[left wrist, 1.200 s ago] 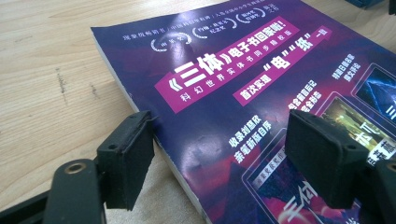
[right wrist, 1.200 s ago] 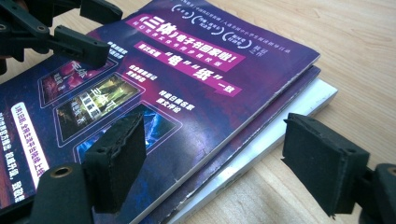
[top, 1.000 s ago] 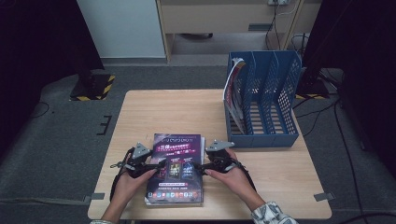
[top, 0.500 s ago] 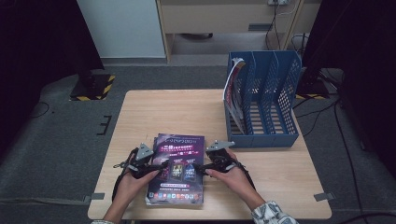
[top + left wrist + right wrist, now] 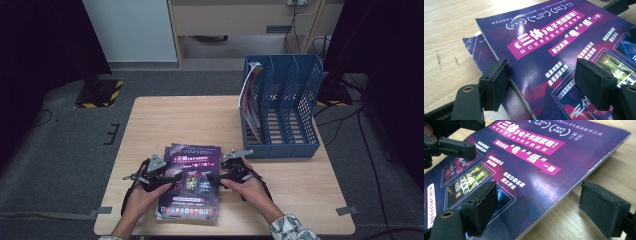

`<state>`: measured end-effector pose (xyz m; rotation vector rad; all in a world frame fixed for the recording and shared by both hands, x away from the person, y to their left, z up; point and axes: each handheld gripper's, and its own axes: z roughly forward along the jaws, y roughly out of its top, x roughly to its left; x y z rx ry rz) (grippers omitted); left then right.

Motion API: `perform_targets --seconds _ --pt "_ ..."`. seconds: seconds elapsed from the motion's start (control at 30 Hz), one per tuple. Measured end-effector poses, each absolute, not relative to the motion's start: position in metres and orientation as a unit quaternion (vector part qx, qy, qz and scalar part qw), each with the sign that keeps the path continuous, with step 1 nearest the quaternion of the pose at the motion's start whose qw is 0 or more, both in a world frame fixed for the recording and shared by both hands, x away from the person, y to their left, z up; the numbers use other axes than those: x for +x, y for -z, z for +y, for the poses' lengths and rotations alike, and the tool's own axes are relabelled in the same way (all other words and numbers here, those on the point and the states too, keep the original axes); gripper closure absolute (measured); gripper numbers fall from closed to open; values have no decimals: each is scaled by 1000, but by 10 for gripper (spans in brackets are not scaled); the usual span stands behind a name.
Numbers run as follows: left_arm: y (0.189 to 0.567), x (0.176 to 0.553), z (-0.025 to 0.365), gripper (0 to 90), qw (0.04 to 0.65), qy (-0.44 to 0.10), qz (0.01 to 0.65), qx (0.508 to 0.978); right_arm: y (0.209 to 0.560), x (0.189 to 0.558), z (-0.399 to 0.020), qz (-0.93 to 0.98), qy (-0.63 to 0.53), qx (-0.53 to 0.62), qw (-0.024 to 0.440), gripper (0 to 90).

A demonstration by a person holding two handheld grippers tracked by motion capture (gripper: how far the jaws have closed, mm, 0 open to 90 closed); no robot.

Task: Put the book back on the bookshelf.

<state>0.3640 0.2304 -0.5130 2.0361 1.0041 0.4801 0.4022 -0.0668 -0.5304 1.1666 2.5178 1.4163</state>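
Two grippers flank the purple magazine [image 5: 192, 182] on the bench [image 5: 175, 120].
Left gripper [image 5: 172, 179] open astride its edge; right gripper [image 5: 216, 177] open too, jaws just widening.

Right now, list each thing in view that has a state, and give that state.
top magazine: closed, flat on another magazine.
lower magazine: flat on the table, mostly covered.
file rack: upright, one magazine in its left slot.
left gripper: open, straddling the top magazine's edge.
right gripper: open, jaws just widened, straddling the opposite edge.
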Motion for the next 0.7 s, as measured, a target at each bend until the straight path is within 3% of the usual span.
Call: perform_targets --seconds 0.3,0.7 --pt "514 364 231 269 401 -189 398 803 532 404 -65 804 -461 376 3 160" --pt "514 364 233 269 403 -185 400 802 506 403 -63 800 -482 358 2 222"
